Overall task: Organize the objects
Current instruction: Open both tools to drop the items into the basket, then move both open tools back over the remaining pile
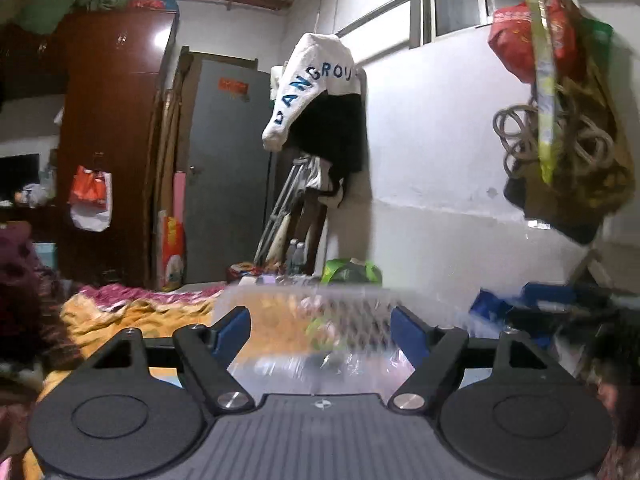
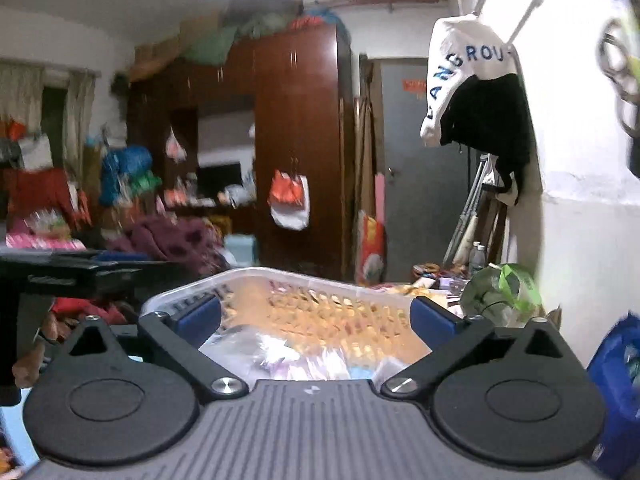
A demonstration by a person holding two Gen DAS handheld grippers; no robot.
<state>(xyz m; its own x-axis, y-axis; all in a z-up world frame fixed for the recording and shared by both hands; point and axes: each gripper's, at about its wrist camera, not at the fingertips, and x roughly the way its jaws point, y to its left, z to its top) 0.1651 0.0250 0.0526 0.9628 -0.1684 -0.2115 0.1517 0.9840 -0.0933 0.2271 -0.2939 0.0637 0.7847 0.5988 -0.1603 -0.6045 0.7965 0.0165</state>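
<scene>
A clear plastic basket [image 1: 320, 308] with a lattice wall sits just in front of my left gripper [image 1: 322, 330], blurred by motion; it holds plastic-wrapped items [image 1: 344, 364]. The left jaws are wide apart on either side of the basket and I cannot see them touching it. In the right wrist view the same basket [image 2: 280, 280] fills the space between my right gripper's [image 2: 316, 316] blue fingers [image 2: 200, 316], with plastic bags [image 2: 288, 352] inside. The right jaws are also wide apart. The left gripper's black body [image 2: 72, 272] shows at the left.
An orange patterned bedspread [image 1: 132, 320] lies below. A dark wooden wardrobe [image 2: 296, 148] and a grey door [image 1: 228, 168] stand behind. Clothes hang on the white wall [image 1: 320, 92]. Bags hang at the right [image 1: 560, 120]. A green bag [image 2: 504, 292] and bottles sit by the wall.
</scene>
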